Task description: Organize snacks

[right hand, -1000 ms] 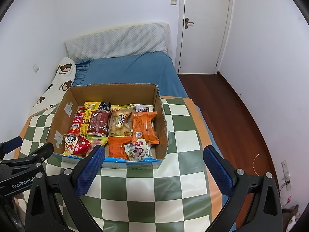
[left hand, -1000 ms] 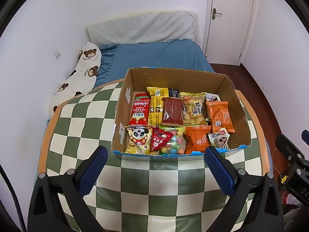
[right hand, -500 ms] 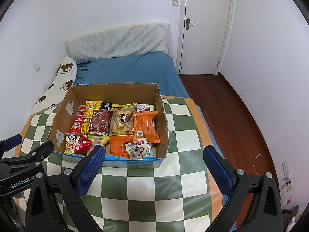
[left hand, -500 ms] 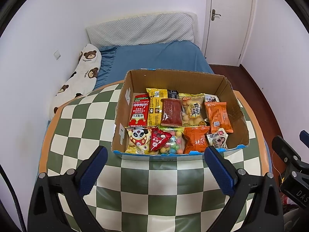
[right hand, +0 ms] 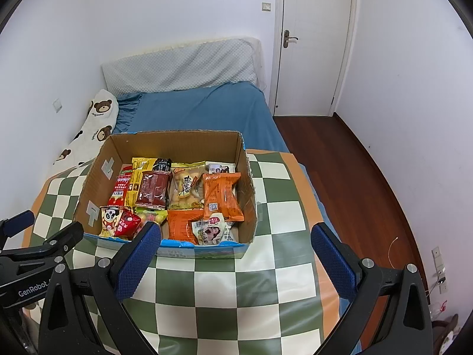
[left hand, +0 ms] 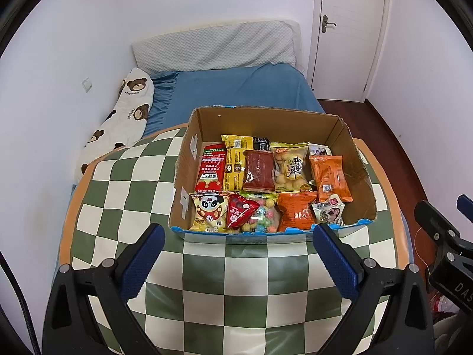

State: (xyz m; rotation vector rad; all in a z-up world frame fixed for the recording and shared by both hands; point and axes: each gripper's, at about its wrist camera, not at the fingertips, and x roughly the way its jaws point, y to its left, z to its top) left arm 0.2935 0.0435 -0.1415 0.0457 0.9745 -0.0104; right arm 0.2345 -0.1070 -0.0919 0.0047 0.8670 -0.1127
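A cardboard box [left hand: 266, 121] stands on a green and white checked table [left hand: 245, 281]; it also shows in the right wrist view [right hand: 174, 142]. Several snack packs lie in rows inside: a red pack [left hand: 211, 168], a dark red pack [left hand: 259, 171], an orange pack [left hand: 329, 174] and a panda pack [left hand: 208, 208]. My left gripper [left hand: 236, 245] is open and empty, above the table before the box's near wall. My right gripper [right hand: 235, 250] is open and empty, near the box's front right corner.
A bed with a blue sheet [left hand: 236, 88] and a bear-print pillow [left hand: 124, 115] lies behind the table. A white door [right hand: 313, 41] and a dark wood floor [right hand: 340, 159] are at the right. The table's orange rim [right hand: 307, 195] ends close to the box.
Both grippers have drawn back and up slightly, so the box sits a little farther off. The jaws stay open and the snacks have not moved.
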